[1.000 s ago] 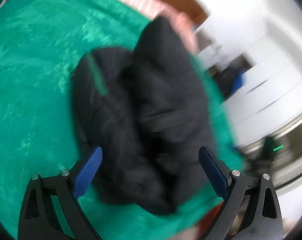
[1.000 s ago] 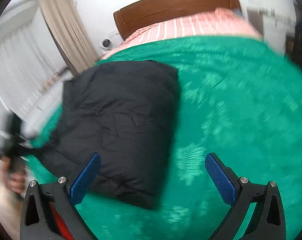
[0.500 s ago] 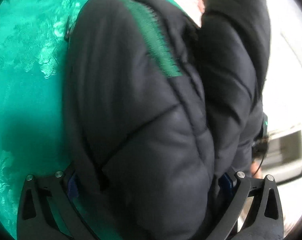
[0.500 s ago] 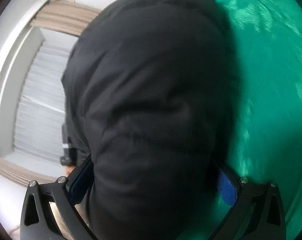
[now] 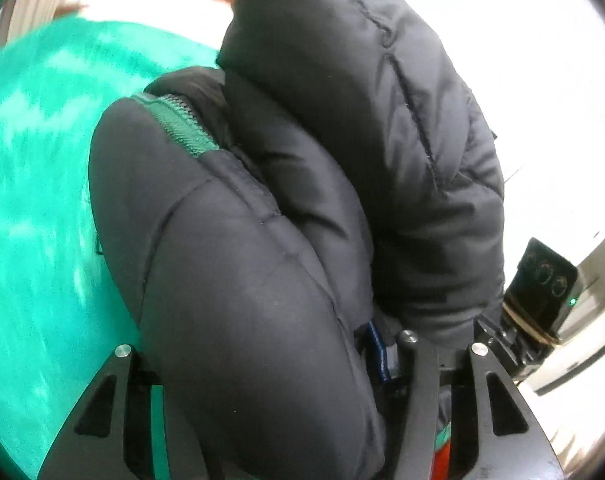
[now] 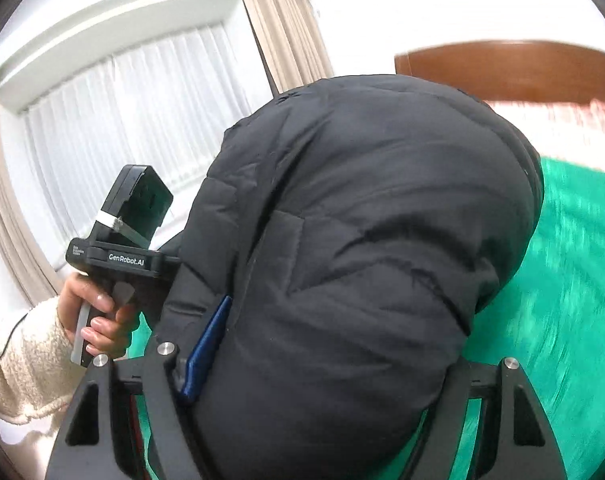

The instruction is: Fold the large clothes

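Jacket (image 5: pixel 262 280) now lifted (claws closing)

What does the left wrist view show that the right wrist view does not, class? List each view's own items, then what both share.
Only the left wrist view: the jacket's green zipper.
Only the right wrist view: the curtains, a hand in a cream sleeve holding the left gripper's handle.
Both: the black puffer jacket bulging between closing jaws, the green bedspread and the wooden headboard.
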Demonstrator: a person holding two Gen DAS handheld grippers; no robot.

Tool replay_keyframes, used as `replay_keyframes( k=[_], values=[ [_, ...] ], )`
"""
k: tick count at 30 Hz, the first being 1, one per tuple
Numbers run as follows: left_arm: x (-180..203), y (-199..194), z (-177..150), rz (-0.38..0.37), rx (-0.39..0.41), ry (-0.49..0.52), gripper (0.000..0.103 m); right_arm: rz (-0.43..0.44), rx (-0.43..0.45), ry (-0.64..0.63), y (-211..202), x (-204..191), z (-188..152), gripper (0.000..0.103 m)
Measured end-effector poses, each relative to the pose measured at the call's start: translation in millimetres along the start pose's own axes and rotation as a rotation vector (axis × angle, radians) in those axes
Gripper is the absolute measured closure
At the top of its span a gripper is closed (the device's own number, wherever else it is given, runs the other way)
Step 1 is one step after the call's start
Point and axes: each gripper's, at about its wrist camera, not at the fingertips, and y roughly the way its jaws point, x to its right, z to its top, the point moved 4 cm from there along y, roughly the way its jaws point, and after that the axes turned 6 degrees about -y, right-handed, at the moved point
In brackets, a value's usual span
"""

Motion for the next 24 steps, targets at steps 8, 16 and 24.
replay_keyframes(
  k=[8, 16, 24],
  values=[
    [-22.1, 58.0, 59.5, 0.227, 0.066, 0.027, 0.012, -0.198, -0.150, 0.219, 33.8, 131.2, 14.4, 0.001],
    [-48.1, 15.7, -14.9, 0.433, 0.208, 0.140, 0.003, -0.420, -0.247, 0.105, -14.5, 111.3, -39.8, 0.001],
    [14.5, -30.9, -81.5, 0.599, 0.482, 0.189, 0.000, -0.565, -0.213, 0.024, -69.7, 18.6, -60.8, 0.001]
  ],
)
